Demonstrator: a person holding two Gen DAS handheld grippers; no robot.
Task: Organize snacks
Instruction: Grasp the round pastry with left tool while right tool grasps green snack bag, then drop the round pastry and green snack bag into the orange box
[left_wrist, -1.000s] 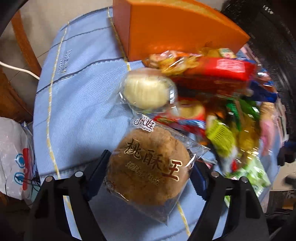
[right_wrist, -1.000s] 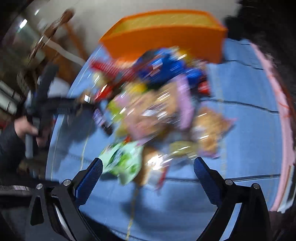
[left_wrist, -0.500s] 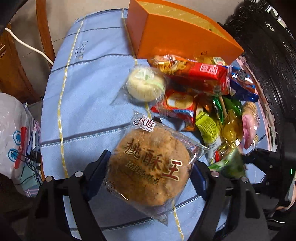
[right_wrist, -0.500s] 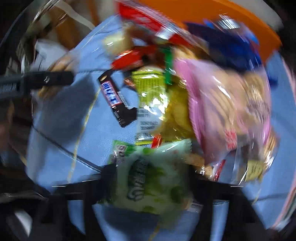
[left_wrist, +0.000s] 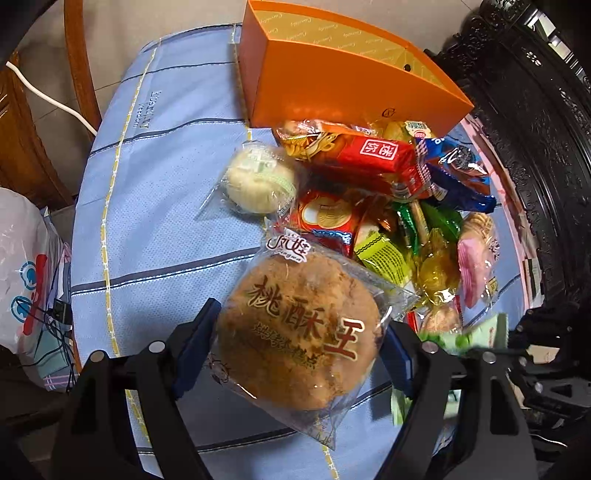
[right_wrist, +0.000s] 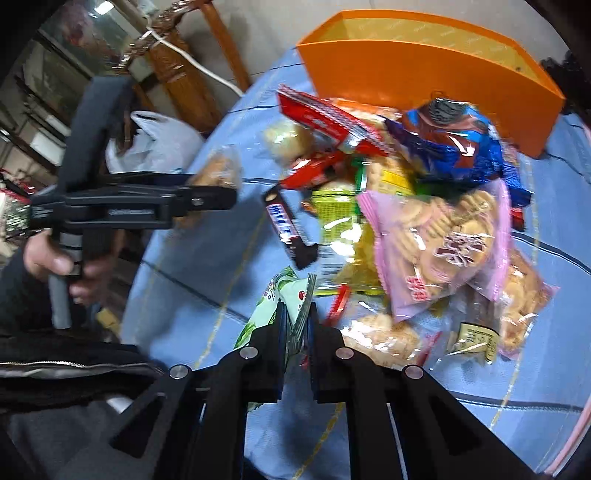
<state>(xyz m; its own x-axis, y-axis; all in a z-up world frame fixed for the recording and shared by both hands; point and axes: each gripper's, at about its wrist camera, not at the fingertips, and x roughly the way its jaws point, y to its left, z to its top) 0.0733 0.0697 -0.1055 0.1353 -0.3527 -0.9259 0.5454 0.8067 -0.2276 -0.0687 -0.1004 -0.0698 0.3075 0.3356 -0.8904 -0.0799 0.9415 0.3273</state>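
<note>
The blue striped tablecloth (left_wrist: 155, 206) carries an open orange box (left_wrist: 343, 85) with a heap of wrapped snacks (right_wrist: 424, 206) piled against its front. The left gripper (left_wrist: 299, 339) holds its jaws wide, clamped on a large walnut cookie pack (left_wrist: 299, 325) above the cloth. The right gripper (right_wrist: 295, 321), whose jaws have just been closing, pinches a green snack packet (right_wrist: 280, 299) by its thin edge. That slick film may slip free, and the two hands near each other could collide.

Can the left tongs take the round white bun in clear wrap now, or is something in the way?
Probably not yet. The left tongs are already shut on the big walnut cookie pack, so they are full, though the white bun lies uncovered.
</note>
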